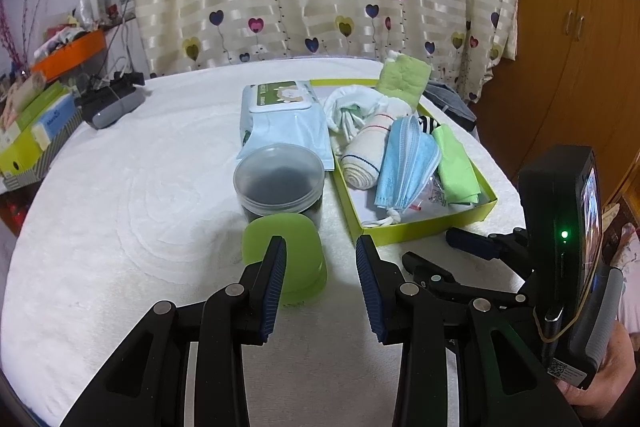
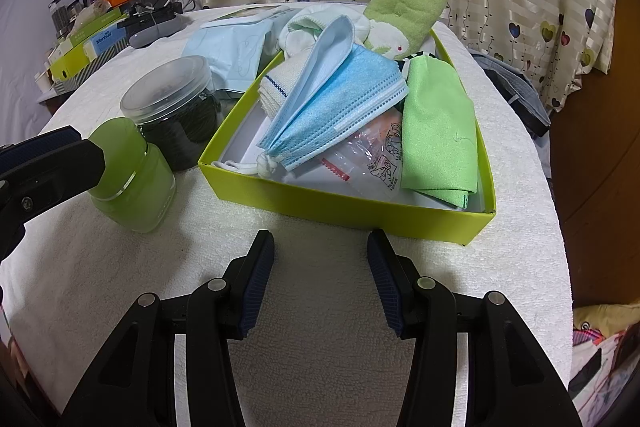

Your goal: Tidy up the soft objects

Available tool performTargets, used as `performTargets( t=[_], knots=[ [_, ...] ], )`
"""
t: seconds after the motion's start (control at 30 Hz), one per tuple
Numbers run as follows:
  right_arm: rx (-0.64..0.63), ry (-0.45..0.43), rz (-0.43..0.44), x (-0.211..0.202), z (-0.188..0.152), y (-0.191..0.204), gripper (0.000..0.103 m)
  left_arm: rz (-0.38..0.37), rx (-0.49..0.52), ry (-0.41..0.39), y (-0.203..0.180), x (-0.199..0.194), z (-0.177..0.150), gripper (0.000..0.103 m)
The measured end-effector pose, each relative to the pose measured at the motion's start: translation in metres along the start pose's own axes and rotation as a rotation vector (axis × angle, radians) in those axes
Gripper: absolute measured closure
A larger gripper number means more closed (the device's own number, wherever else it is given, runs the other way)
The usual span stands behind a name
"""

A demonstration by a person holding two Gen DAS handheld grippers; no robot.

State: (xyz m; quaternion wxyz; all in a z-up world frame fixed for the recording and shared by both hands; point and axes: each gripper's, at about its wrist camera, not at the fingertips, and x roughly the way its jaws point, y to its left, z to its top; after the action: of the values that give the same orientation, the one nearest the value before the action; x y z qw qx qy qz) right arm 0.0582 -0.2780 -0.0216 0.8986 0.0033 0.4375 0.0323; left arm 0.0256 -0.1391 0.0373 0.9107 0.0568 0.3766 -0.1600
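A yellow-green box (image 1: 404,231) (image 2: 340,203) on the white cloth holds soft things: blue face masks (image 1: 404,163) (image 2: 340,103), a rolled cream bandage (image 1: 362,163), a light green cloth (image 1: 456,167) (image 2: 436,131), white socks (image 1: 352,107) and a green plush towel (image 2: 404,7). My left gripper (image 1: 320,243) is open above the cloth, and its left finger overlaps a green jar (image 1: 296,267) (image 2: 132,179) that stands just beyond it. My right gripper (image 2: 320,241) is open too, with nothing between its fingers, just in front of the box's near wall.
A clear jar with dark contents (image 1: 280,183) (image 2: 176,107) and a wet-wipes pack (image 1: 280,115) stand left of the box. Boxes and an orange tray (image 1: 68,55) crowd the far left. A dark cap (image 2: 516,99) lies beyond the right edge. A heart-patterned curtain hangs behind.
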Motion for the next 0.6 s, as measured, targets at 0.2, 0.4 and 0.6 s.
performTargets(
  t=[0.2,0.4,0.6],
  knots=[
    [0.0,0.0,-0.001,0.0,0.0001,0.0003,0.053,-0.009,-0.003,0.0,-0.0005,0.0007,-0.0002,0.068],
    [0.0,0.0,0.0,0.0,0.0001,0.0003,0.053,-0.015,-0.004,0.001,-0.0001,0.0016,-0.0008,0.068],
    [0.0,0.0,-0.001,0.0,0.0001,0.0004,0.053,-0.015,-0.003,0.002,0.0001,0.0013,-0.0005,0.068]
  ],
)
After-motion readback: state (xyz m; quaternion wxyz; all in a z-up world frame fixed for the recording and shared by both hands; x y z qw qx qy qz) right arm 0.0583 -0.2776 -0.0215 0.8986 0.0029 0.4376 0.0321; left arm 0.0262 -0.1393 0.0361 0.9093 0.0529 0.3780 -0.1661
